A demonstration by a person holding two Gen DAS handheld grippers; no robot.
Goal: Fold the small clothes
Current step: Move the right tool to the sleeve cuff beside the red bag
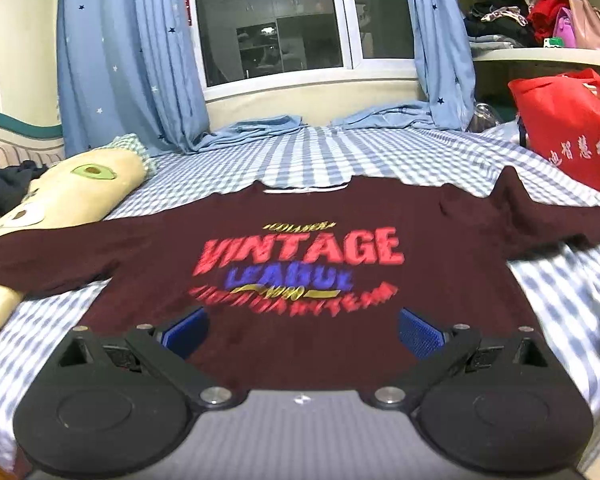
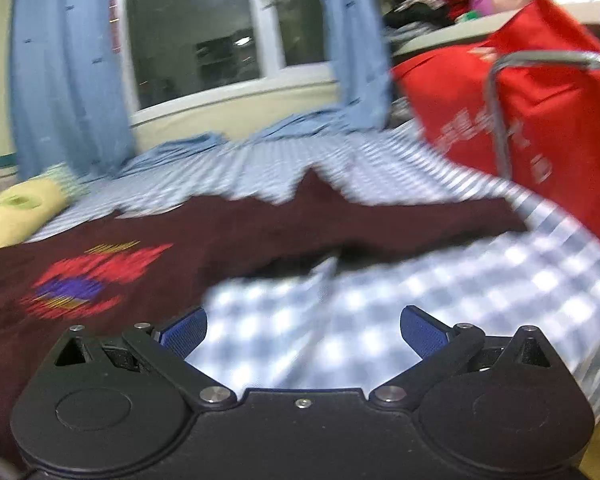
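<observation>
Sweater (image 1: pixel 300 264) lies spread flat on bed (image 1: pixel 260 164), unfolded. Left gripper (image 1: pixel 303 334) and right gripper (image 2: pixel 303 334): jaws wide open, empty. Next: grasp a sleeve (image 2: pixel 420 220).

A checked bed (image 1: pixel 300 160) lies under blue curtains (image 1: pixel 128 60) and a dark window (image 1: pixel 268 20). An avocado pillow (image 1: pixel 72 196) rests left, a red bag (image 1: pixel 564 128) right, below cluttered shelves (image 1: pixel 540 54).

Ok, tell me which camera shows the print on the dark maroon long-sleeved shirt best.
The left wrist view. There the dark maroon long-sleeved shirt lies spread flat on the checked bedsheet, its print centred and partly readable: VINTAGE. The right wrist view is motion-blurred; the print sits far left, smeared into unreadable colour streaks.
</observation>
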